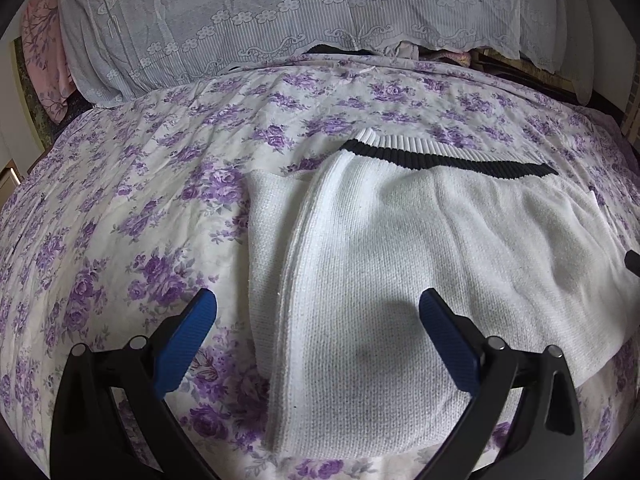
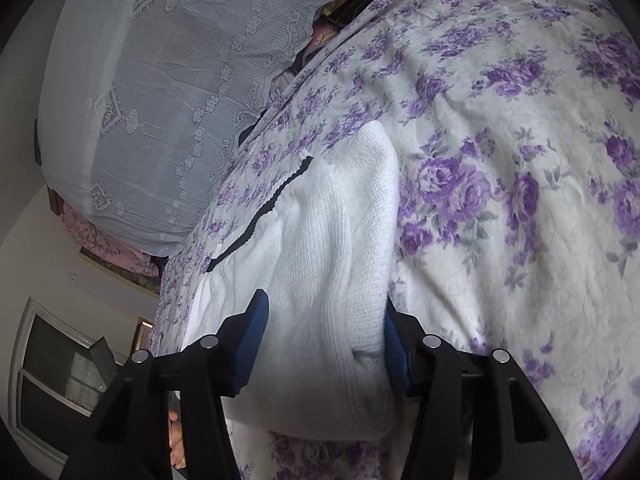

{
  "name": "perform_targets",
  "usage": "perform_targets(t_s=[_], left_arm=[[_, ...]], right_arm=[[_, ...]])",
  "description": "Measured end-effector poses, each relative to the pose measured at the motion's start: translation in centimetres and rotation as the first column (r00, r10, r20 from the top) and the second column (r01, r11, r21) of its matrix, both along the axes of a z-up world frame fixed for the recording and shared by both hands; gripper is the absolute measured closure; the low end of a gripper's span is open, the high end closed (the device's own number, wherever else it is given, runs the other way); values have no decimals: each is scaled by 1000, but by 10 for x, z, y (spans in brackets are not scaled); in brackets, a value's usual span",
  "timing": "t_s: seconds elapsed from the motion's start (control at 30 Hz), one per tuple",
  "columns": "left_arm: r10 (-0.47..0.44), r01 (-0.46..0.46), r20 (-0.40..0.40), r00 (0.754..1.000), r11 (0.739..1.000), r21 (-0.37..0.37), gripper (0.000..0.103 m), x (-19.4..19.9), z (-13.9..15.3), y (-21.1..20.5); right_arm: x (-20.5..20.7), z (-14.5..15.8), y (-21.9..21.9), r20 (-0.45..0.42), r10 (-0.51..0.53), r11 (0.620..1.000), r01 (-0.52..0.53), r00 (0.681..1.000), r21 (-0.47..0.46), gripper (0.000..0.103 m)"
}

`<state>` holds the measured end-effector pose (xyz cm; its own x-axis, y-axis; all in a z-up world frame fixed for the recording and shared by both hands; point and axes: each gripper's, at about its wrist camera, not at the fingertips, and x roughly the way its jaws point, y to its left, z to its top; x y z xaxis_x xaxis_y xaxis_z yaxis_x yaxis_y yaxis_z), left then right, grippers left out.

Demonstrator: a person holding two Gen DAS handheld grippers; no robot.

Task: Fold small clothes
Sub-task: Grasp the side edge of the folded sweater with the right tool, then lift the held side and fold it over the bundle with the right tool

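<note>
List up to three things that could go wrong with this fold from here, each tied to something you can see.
1. The right gripper straddles a thick bunch of the white knit garment; it may catch only some layers.
2. The left gripper is open above the cloth, so nothing pins the folded edge.
3. The soft floral bedspread could wrinkle underneath.

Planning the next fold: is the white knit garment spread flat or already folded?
Partly folded: the white knit garment has one side lapped over its middle, on the floral bedspread.
</note>
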<state>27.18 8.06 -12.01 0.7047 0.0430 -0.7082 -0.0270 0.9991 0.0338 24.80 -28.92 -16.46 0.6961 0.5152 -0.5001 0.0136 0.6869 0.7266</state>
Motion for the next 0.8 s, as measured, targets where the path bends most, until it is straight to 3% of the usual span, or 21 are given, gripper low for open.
perform_targets(t_s=[0.1, 0.2, 0.27, 0.33, 0.4, 0.47, 0.6, 0.73, 0.8], left_arm=[[-3, 6, 42, 999, 996, -88, 4, 5, 11, -2], [-45, 49, 24, 999, 984, -169, 4, 14, 16, -18], [-88, 90, 23, 996, 985, -145, 4, 14, 13, -34], [-116, 116, -3, 993, 993, -35, 4, 15, 2, -52], [-115, 117, -45, 992, 992, 41, 4, 20, -13, -61], [-114, 115, -34, 993, 993, 32, 4, 18, -12, -59], [-110, 110, -36, 993, 994, -1, 4, 17, -6, -55], [-122, 116, -42, 992, 986, -121, 4, 22, 12, -49], [-146, 135, -65, 987, 980, -144, 4, 32, 16, -58]], right_arm=[[12, 0, 5, -3, -12, 1000, 12, 1000, -18, 48], [22, -1, 5, 25, -17, 999, 16, 1000, 45, 49], [19, 0, 2, 46, -17, 996, 13, 999, 86, 55], [14, 1, -1, 66, -12, 991, 3, 998, 130, 57], [14, 0, 1, 52, -8, 994, 2, 999, 109, 57], [19, -7, 2, 3, -20, 997, 20, 1000, 80, 63], [20, -9, 3, 2, -37, 998, 37, 999, 54, 68], [18, -9, 5, 18, -53, 998, 52, 998, 33, 70], [19, -7, 9, 25, -55, 998, 55, 998, 3, 70]])
